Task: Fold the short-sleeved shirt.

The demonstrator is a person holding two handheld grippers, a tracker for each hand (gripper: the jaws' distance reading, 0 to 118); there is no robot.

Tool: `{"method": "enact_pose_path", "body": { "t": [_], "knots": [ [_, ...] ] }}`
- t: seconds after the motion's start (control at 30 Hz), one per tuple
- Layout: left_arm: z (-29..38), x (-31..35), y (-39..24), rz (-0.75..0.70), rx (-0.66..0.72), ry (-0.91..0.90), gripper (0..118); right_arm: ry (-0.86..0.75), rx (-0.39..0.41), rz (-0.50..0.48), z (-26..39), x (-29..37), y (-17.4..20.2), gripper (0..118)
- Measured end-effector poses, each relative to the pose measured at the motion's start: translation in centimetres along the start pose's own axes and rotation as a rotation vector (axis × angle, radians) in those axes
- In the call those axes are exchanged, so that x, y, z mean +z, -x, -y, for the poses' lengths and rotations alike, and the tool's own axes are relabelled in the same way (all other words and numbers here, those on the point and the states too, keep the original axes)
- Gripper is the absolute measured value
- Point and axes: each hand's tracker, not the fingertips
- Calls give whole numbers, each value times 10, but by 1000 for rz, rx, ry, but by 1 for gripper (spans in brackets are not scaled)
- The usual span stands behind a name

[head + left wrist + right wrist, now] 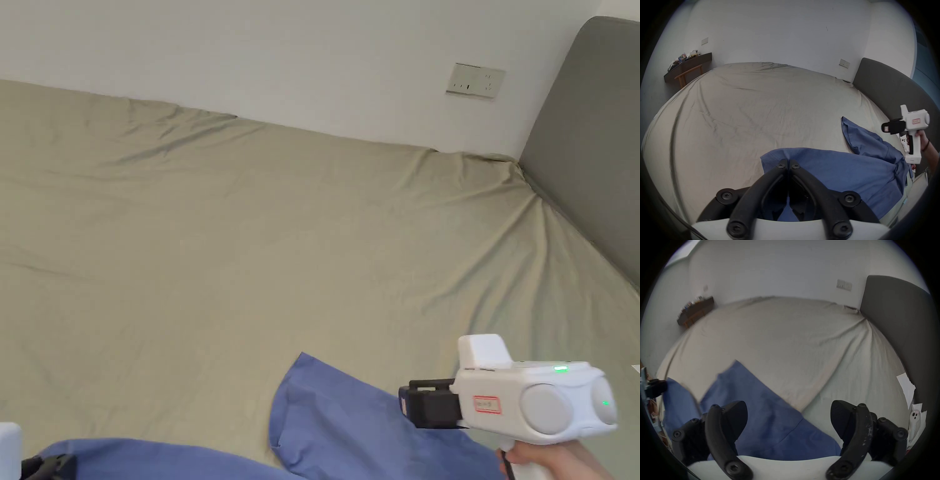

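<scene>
A blue short-sleeved shirt (350,425) lies at the near edge of a bed, one sleeve pointing up the sheet. In the left gripper view my left gripper (788,161) is shut on a hem edge of the shirt (834,175), lifting that corner a little. My right gripper (412,403) hovers above the sleeve, held by a hand at the lower right. In the right gripper view its jaws stand wide apart, so the right gripper (788,417) is open over the blue cloth (763,410) with nothing between them.
A beige-green sheet (250,250) covers the bed, wrinkled toward the far right corner. A grey headboard (594,156) stands on the right, a white wall with a socket plate (475,81) behind. A dark shelf with clutter (688,65) hangs far left. White papers (906,386) lie by the headboard.
</scene>
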Motion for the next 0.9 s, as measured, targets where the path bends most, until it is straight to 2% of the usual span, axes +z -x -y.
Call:
{"method": "enact_pose_path", "body": {
  "t": [0.1,0.17,0.2,0.23,0.27,0.3,0.37,0.5,0.67,0.73,0.9],
  "knots": [
    [4,-7,2,-14,7,25,0,97,-19,-6,7,-29,2,96],
    [5,-10,5,-14,22,38,0,156,-21,-15,16,-38,4,83],
    [6,-11,5,-14,26,41,0,164,-27,-15,19,-40,4,81],
    [6,-11,5,-14,27,44,0,101,-64,-25,21,-33,3,69],
    [6,-12,5,-16,26,46,0,105,-68,-23,19,-27,2,42],
    [6,-12,4,-19,24,49,0,89,-79,-43,20,-20,3,7],
    [6,-12,4,-19,24,53,0,72,-74,-12,20,-11,6,6],
    [2,-2,1,-15,19,36,0,84,-27,-20,14,13,12,6],
    [-15,24,2,2,29,-17,0,-79,-106,11,1,73,7,6],
    [-31,40,5,32,36,-57,0,-168,-123,41,-10,104,3,6],
    [-90,87,12,61,7,-194,0,-402,-196,38,-42,189,-7,6]
  ]
}}
